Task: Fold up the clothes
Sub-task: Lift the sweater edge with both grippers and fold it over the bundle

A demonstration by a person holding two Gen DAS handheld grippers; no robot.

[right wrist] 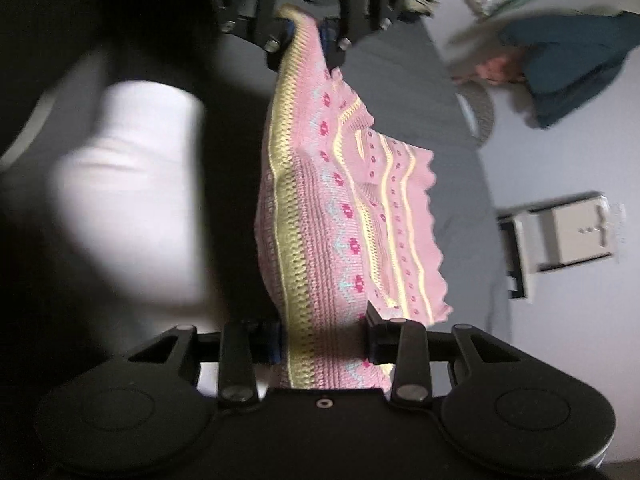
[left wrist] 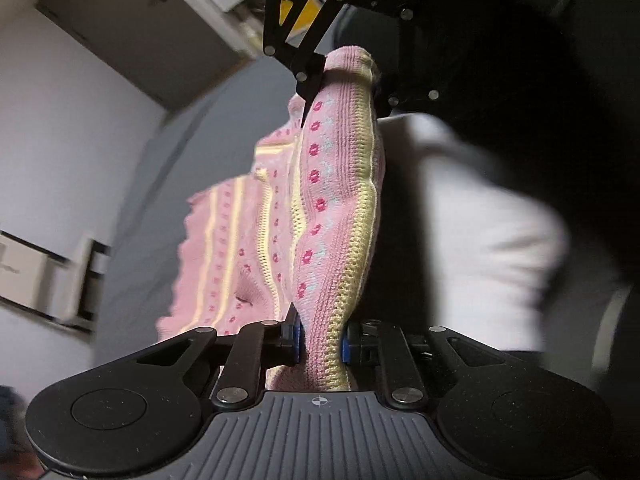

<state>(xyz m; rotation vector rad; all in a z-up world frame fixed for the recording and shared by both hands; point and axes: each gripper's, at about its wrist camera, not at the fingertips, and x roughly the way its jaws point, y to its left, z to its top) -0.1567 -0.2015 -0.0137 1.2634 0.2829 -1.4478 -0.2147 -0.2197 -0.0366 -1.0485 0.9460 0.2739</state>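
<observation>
1. A pink knitted garment (left wrist: 340,216), patterned with yellow stripes and magenta dots, is held up in the air, stretched between the two grippers.
2. In the left wrist view, the left gripper (left wrist: 320,346) is seen clamped on one end of the knit's yellow-banded edge, the cloth pinched between its blue pads (left wrist: 295,340).
3. At the top of that same view, the right gripper (left wrist: 344,80) is seen closed on the far end of the edge, where the fabric bunches into a rounded fold.
4. From the right wrist view, the right gripper (right wrist: 324,344) is shown gripping the pink knitted garment (right wrist: 332,216), a wide band of cloth filling the gap between its fingers.
5. The left gripper (right wrist: 308,40) is seen opposite, at the top, shut on the other end.
6. The scalloped hem (right wrist: 436,240) is left hanging free to one side, above a grey surface (right wrist: 400,80).
7. A white-clad part of the person (left wrist: 480,220) is visible just behind the cloth, blurred.
8. No legible writing or label is seen.
</observation>
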